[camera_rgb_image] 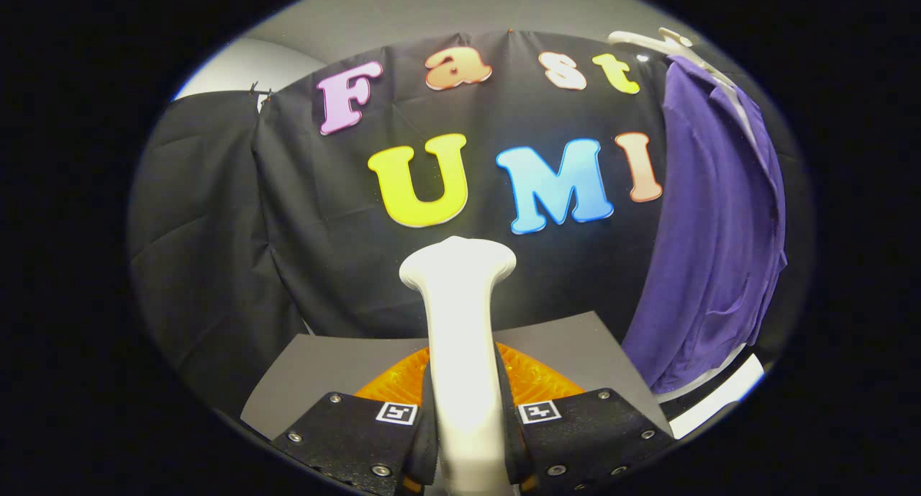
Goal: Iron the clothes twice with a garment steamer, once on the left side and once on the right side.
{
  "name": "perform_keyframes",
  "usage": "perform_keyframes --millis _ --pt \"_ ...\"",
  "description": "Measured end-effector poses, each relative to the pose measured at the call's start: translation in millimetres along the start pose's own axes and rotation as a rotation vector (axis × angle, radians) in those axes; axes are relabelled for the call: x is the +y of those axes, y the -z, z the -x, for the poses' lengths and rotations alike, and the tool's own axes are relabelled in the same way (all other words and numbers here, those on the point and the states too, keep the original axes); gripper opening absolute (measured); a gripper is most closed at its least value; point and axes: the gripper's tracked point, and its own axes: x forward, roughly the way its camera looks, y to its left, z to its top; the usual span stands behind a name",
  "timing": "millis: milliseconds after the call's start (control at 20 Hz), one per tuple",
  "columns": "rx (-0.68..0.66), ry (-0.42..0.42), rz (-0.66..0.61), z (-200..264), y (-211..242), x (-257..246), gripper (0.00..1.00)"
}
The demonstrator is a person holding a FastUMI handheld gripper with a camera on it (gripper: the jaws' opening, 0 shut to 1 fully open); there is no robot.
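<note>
Clamped between the two fingers of the hand-held gripper (466, 417), the garment steamer (460, 323) stands upright, its pale handle rising out of the grip to a flared head (458, 262) just ahead of the fingers. Both fingers press against the handle's sides — one on each flank, each bearing a small square marker. Behind the handle, low between the fingers, lies an orange ribbed part (536, 381). Beneath it spreads a grey desk (316, 370). Off to the right, well apart from the steamer, a purple shirt (712, 222) hangs on a white hanger (665, 44) — draped loosely before the booth's black cloth wall (302, 251).
</note>
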Motion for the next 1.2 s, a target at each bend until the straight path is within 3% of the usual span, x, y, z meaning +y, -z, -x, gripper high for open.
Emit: perform_keyframes --millis 350,1200 --pt "-0.126 0.017 0.040 93.6 -31.3 -60.7 0.36" --pt "-0.242 0.081 0.046 205.8 -71.3 -188.4 0.36"
